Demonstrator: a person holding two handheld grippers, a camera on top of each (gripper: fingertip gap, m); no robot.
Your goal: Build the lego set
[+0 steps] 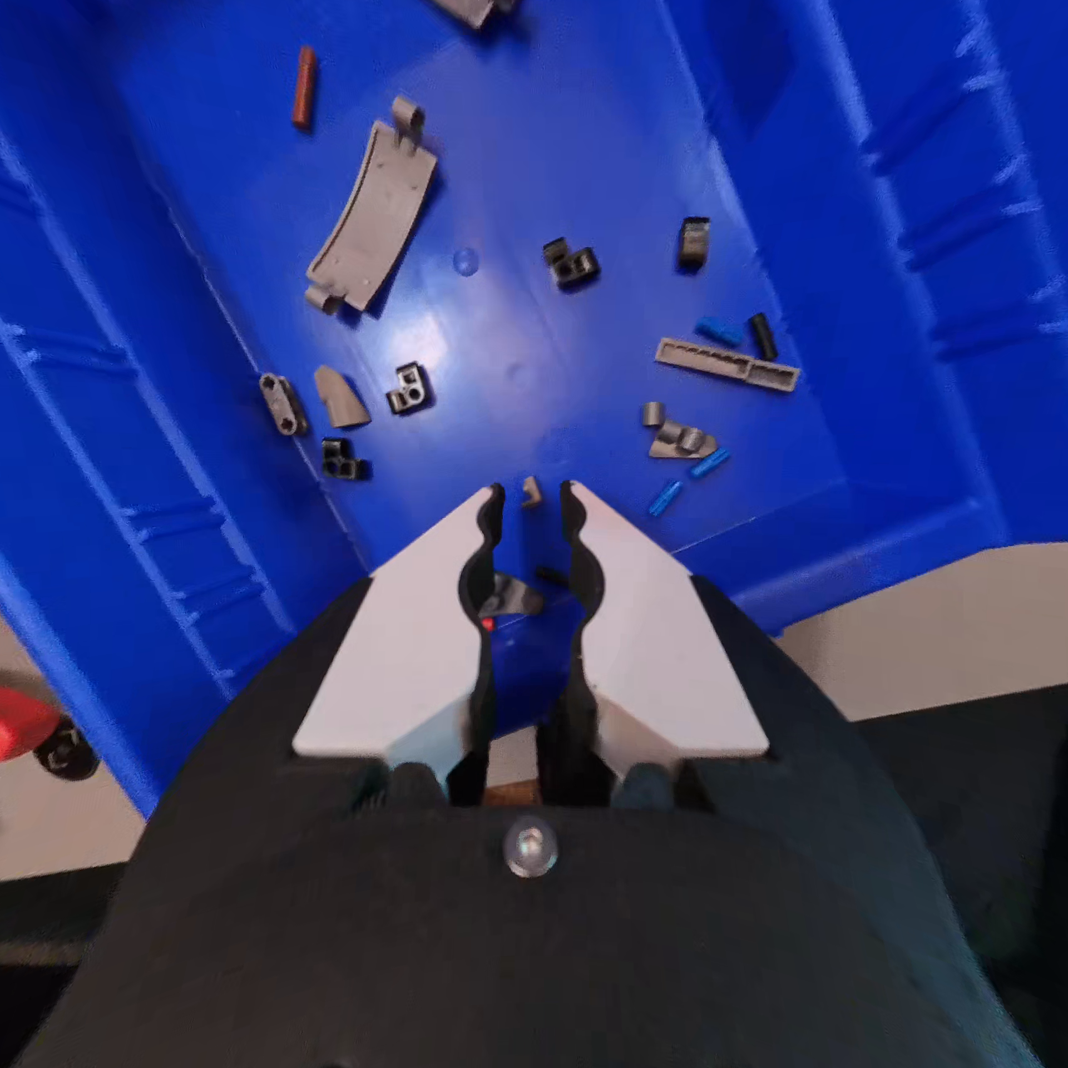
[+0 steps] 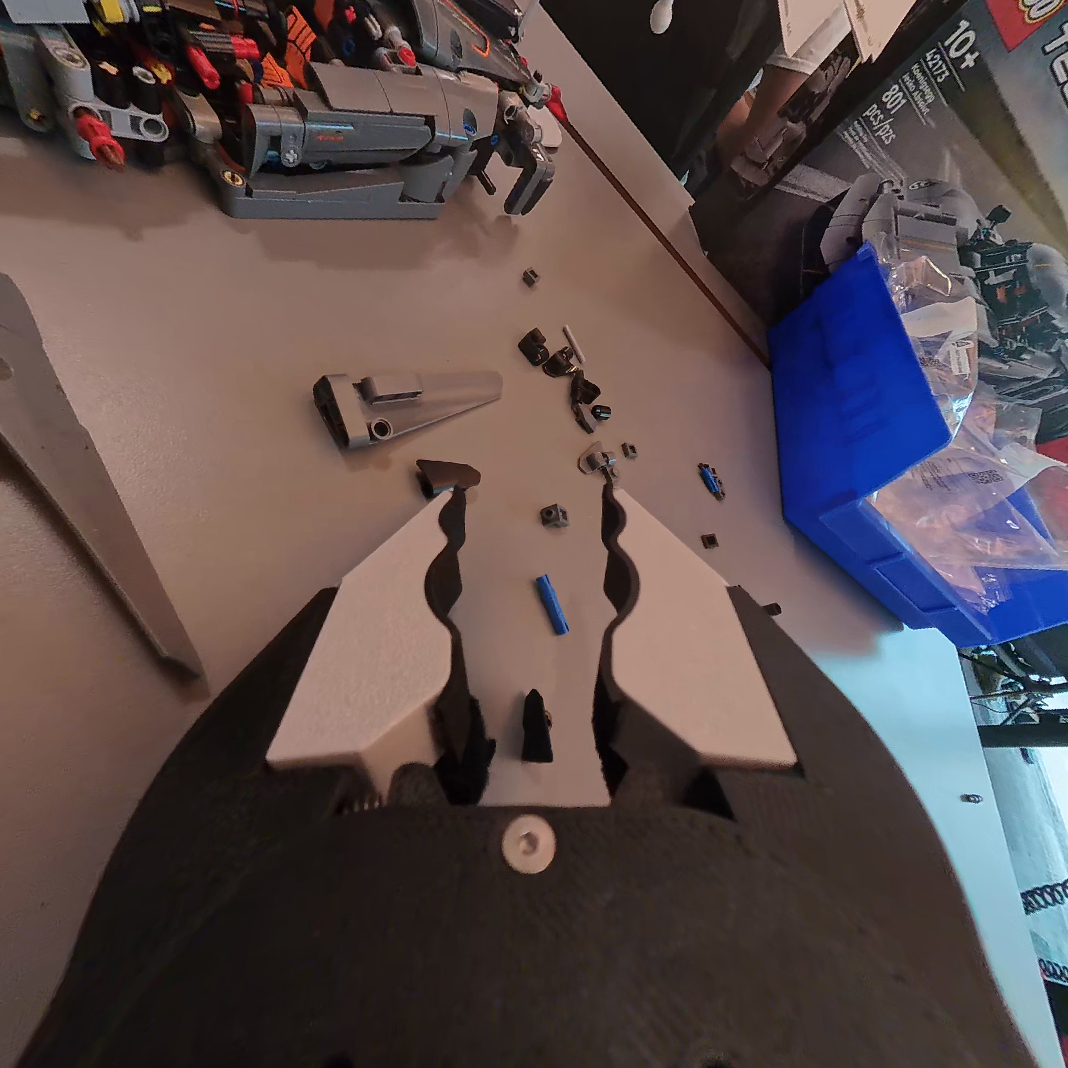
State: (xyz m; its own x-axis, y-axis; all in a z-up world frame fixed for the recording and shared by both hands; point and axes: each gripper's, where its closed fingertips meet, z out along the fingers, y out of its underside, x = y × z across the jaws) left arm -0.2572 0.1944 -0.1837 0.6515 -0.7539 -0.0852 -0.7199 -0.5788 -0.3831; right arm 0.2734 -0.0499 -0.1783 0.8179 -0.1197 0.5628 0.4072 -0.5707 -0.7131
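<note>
Half-built model (image 2: pixel 323 110) sitting at the far edge of the table (image 2: pixel 173 323), well apart from everything else, long axis running left-right across the right wrist view. Blue bin (image 1: pixel 867 173) next, filling the left wrist view, with loose parts scattered on its floor: big curved grey panel (image 1: pixel 373 222) lying roughly lengthwise away from the camera, flat grey plate (image 1: pixel 728 365) crosswise on the right. Second blue bin (image 2: pixel 855 404) stuffed with plastic bags beside the box (image 2: pixel 924 144). Grey wedge subassembly (image 2: pixel 399 404) on the table, thin end pointing right, fat end left. Left gripper (image 1: pixel 530 491) released, nothing in it, tips only slightly apart and straddling a tiny tan piece (image 1: pixel 531 492) on the bin floor. Right gripper (image 2: pixel 529 494) also released, wider, empty, hovering over the table with a small grey cube (image 2: pixel 553 515) and a blue pin (image 2: pixel 552 604) between the fingers; pin lying nearly along the gripper's line. Looks like a picking step, probably that tan bit. Best bet: come straight down, keep the piece centred between the tips, close slowly so it doesn't squirt sideways. Tiny part on slick plastic, so easy to flick. Can't tell its orientation, too small and blurry
</note>
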